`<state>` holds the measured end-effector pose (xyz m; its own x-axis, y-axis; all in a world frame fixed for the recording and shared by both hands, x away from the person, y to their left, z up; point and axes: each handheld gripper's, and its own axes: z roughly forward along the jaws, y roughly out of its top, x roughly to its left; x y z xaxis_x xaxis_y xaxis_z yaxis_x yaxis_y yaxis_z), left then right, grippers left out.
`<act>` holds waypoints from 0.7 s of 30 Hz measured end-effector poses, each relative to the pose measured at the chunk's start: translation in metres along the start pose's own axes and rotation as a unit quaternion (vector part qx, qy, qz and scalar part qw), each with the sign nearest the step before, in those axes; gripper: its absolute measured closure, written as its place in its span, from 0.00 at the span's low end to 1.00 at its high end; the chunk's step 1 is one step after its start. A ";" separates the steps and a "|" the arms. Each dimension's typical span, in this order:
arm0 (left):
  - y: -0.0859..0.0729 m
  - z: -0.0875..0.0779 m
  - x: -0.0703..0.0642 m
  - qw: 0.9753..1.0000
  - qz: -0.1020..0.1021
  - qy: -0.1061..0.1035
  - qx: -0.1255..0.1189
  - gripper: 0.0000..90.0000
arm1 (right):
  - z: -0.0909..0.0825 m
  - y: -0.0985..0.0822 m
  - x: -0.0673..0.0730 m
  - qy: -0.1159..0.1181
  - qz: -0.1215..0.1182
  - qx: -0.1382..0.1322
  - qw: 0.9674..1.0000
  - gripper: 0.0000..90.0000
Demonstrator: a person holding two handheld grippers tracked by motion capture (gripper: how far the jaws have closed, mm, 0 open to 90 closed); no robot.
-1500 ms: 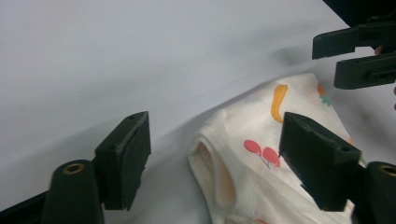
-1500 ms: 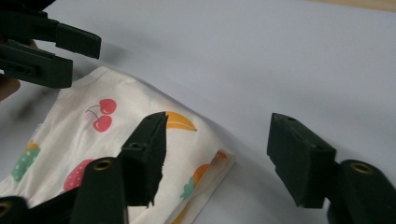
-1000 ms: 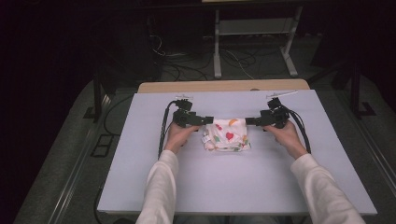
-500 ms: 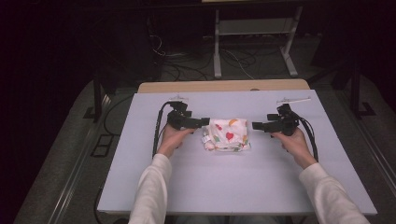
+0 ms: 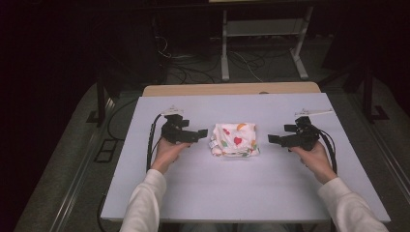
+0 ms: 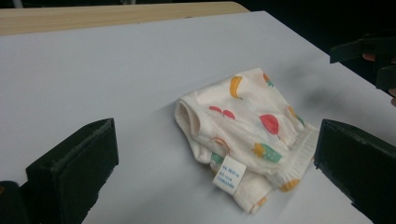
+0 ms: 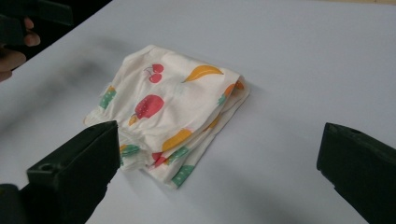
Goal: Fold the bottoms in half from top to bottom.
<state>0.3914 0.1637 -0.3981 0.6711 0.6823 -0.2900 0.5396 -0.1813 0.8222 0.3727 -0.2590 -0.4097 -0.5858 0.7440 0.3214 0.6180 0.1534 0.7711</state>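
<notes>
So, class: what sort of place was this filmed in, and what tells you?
Probably a lab or recording workspace: a bare white table, loose cables on the floor, and a metal stand in the dim background.

A folded white cloth (image 7: 173,112) printed with fruit is seen lying flat on the pale tabletop (image 7: 303,60), its folded layers stacked at the near edge. The right gripper (image 7: 217,175) is held with its two black jaws spread wide, apart from the cloth. Toward the tabletop's far left edge, part of a hand (image 7: 11,53) is seen.
</notes>
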 end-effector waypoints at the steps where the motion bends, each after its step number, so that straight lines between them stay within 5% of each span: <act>1: -0.002 -0.002 0.000 1.000 0.001 0.001 0.000 0.00 | -0.002 -0.001 0.001 0.000 0.001 -0.002 1.000 0.00; 8: -0.012 -0.018 -0.005 1.000 0.009 0.004 -0.008 0.00 | -0.018 -0.009 0.010 -0.003 -0.008 -0.025 1.000 0.00; 21: -0.033 -0.040 -0.018 0.999 0.029 0.022 -0.026 0.00 | -0.033 -0.036 0.019 -0.004 -0.019 -0.025 1.000 0.00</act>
<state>0.3416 0.1861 -0.4002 0.6770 0.7022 -0.2203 0.4723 -0.1849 0.8618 0.3219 -0.2721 -0.4131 -0.6036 0.7435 0.2878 0.5688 0.1487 0.8089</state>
